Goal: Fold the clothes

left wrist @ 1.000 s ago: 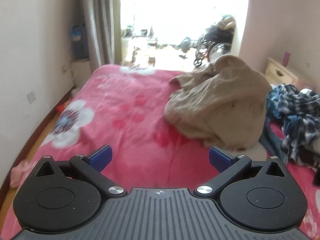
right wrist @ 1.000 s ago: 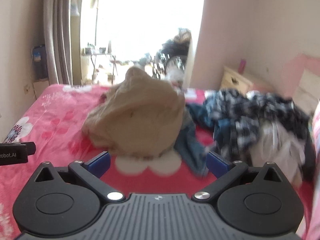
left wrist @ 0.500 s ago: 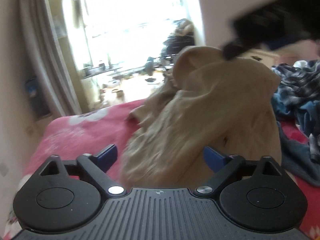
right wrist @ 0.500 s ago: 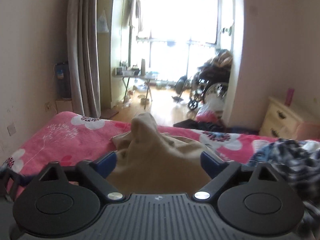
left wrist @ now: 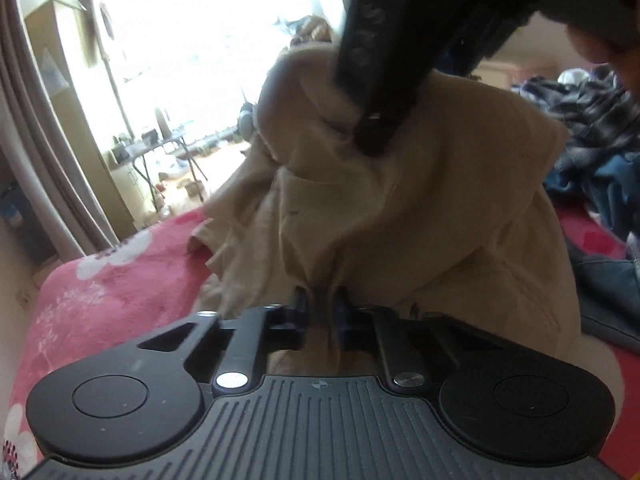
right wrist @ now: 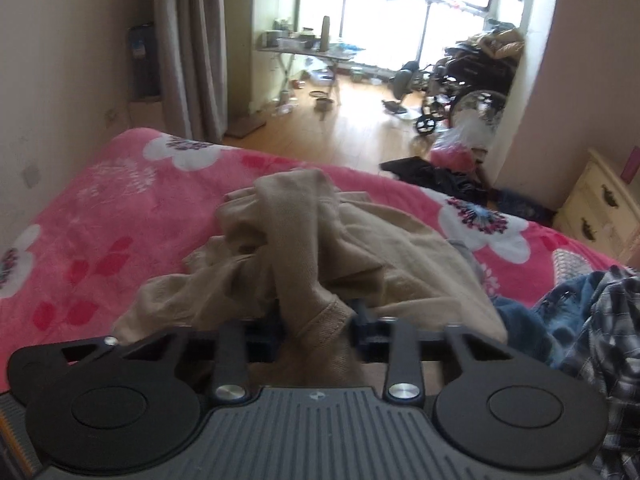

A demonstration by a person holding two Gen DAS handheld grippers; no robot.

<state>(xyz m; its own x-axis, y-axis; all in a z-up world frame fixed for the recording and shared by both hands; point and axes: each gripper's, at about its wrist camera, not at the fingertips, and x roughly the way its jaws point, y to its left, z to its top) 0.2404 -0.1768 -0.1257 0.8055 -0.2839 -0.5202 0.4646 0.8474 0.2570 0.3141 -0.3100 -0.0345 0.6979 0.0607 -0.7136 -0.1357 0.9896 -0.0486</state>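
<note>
A beige garment (left wrist: pixel 420 208) lies bunched on the pink flowered bedspread (left wrist: pixel 112 288). My left gripper (left wrist: pixel 322 312) is shut on a fold at the garment's lower edge. In the left wrist view my right gripper (left wrist: pixel 372 136) reaches in from above and pinches the top of the garment. The right wrist view shows that right gripper (right wrist: pixel 318 330) shut on a thick ribbed hem of the beige garment (right wrist: pixel 360 256), which drapes away over the bedspread (right wrist: pixel 100 216).
A heap of plaid and blue clothes (left wrist: pixel 592 128) lies to the right on the bed, also in the right wrist view (right wrist: pixel 580 320). A cream bedside cabinet (right wrist: pixel 600 212) stands at the far right. Beyond the bed are a wooden floor, a folding table (right wrist: pixel 308 52) and a wheelchair (right wrist: pixel 468 80).
Both grippers were open and back from the pile; they have moved onto the beige garment and shut on it, the right at its top, the left at its lower edge.
</note>
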